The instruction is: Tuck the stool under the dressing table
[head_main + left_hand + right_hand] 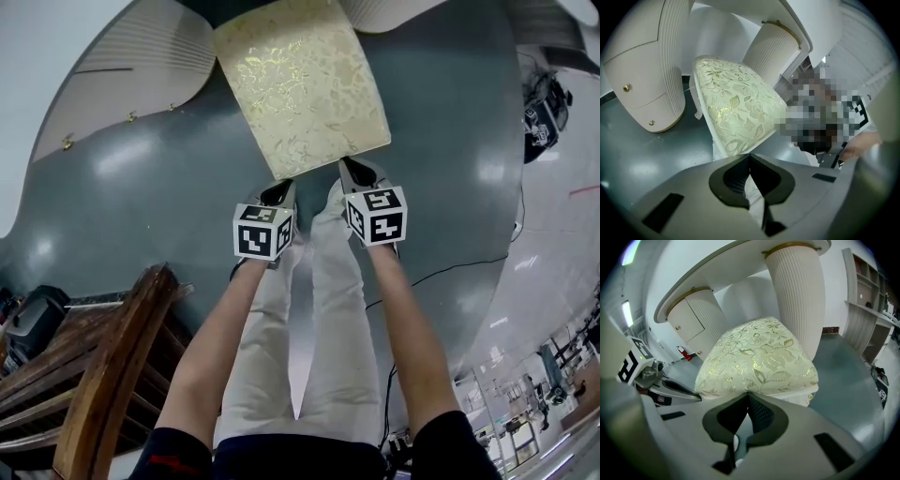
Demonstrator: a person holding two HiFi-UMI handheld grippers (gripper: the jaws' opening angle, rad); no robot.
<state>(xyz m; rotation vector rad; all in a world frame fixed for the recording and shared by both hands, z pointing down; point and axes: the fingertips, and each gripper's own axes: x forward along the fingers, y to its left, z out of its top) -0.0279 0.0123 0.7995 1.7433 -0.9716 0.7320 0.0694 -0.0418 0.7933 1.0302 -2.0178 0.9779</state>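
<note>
Two shut, empty tools, left gripper (278,192) and right gripper (353,172), at stool (300,84) near edge; top soft, likely light, stiff underneath: push low.

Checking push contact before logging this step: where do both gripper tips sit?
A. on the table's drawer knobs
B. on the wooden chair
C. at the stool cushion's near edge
C: the left gripper and right gripper both sit at the near edge of the stool, jaws together.

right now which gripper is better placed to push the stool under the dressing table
Right, probably: the right gripper faces the stool seat mid-edge, while the left gripper sits at its corner.
</note>
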